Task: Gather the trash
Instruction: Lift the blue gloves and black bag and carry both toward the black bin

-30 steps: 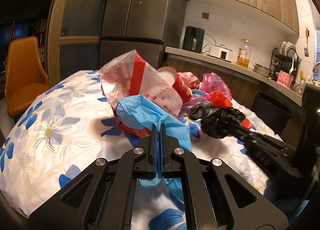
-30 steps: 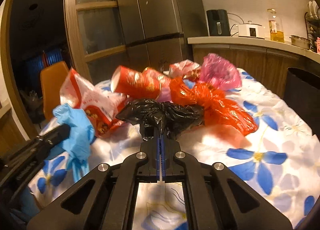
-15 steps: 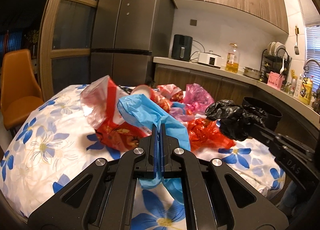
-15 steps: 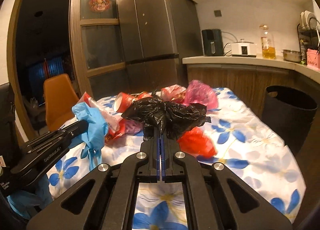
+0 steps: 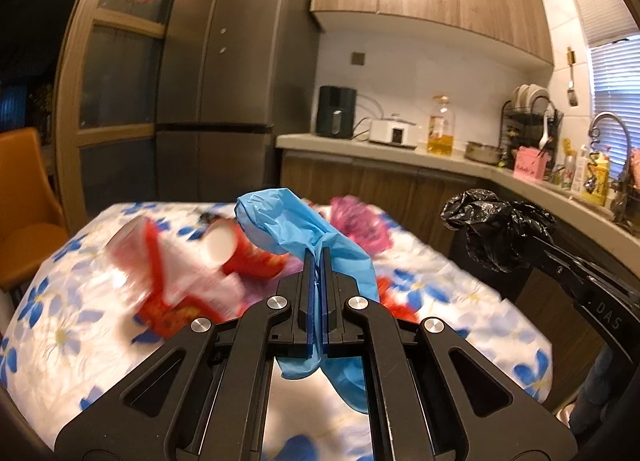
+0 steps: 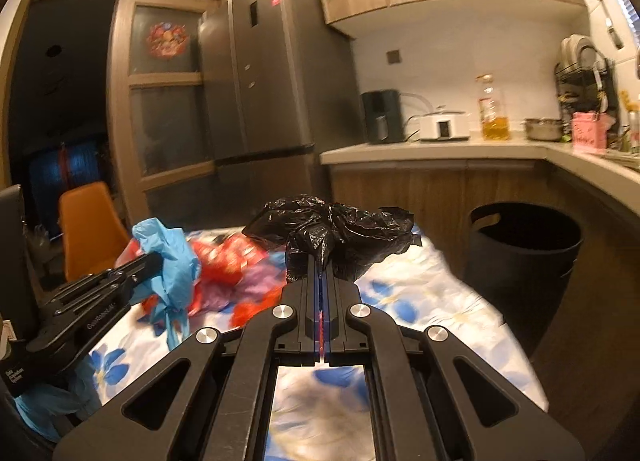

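The flowered table ends just short of the black bin. The left gripper clamps a blue bag, the right gripper a black bag, both lifted above the table. Blurred red wrappers lie behind; lettering perhaps "DAS".

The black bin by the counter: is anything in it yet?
Cannot tell. The bin stands upright and open-topped, but its inside is dark. The black bag is outside it, clamped in the right gripper.

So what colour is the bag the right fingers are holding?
Black bag, clearest in the right wrist view.
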`<state>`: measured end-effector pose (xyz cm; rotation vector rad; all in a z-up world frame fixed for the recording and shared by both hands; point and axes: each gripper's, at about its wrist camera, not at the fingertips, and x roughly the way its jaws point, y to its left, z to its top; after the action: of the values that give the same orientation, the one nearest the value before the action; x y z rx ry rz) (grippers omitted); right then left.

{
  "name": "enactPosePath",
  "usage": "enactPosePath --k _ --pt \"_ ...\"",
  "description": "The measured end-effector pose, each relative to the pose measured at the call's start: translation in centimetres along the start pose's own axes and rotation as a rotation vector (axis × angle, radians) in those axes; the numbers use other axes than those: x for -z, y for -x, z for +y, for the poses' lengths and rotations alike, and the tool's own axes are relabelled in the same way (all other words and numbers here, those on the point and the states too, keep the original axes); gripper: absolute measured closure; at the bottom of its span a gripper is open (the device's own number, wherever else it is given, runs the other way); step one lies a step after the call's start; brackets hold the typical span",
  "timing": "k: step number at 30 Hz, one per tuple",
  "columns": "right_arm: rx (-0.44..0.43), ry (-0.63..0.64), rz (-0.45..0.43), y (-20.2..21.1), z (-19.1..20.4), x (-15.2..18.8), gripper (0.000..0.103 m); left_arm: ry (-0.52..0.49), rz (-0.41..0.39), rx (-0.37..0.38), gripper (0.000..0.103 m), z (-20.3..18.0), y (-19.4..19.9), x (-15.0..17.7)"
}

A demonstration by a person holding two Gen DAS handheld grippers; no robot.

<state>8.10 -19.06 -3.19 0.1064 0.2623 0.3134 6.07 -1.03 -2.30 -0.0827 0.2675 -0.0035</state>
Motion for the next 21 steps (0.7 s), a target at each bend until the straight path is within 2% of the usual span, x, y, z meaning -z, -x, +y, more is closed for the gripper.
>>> enactPosePath --k 4,11,16,21 --pt "0.078 -0.007 -0.054 0.8 -2.4 -1.6 0.101 -0.018 -0.030 0.053 0.101 -2.6 -1.2 -1.9" --pt "0.232 -0.010 -0.132 1.0 -8.3 -4.4 0.101 -0.050 -0.133 0.174 0.101 -9.3 -4.4 -5.9" --pt "0.291 -0.018 -0.155 0.1 -12.2 -5.8 0.101 -0.059 -0.142 0.255 0.101 -14.4 -8.1 -7.5" --pt "0.321 -0.050 -0.159 -1.6 -15.5 -6.1 0.101 -0.068 -0.113 0.314 0.101 -19.1 -12.8 -8.0"
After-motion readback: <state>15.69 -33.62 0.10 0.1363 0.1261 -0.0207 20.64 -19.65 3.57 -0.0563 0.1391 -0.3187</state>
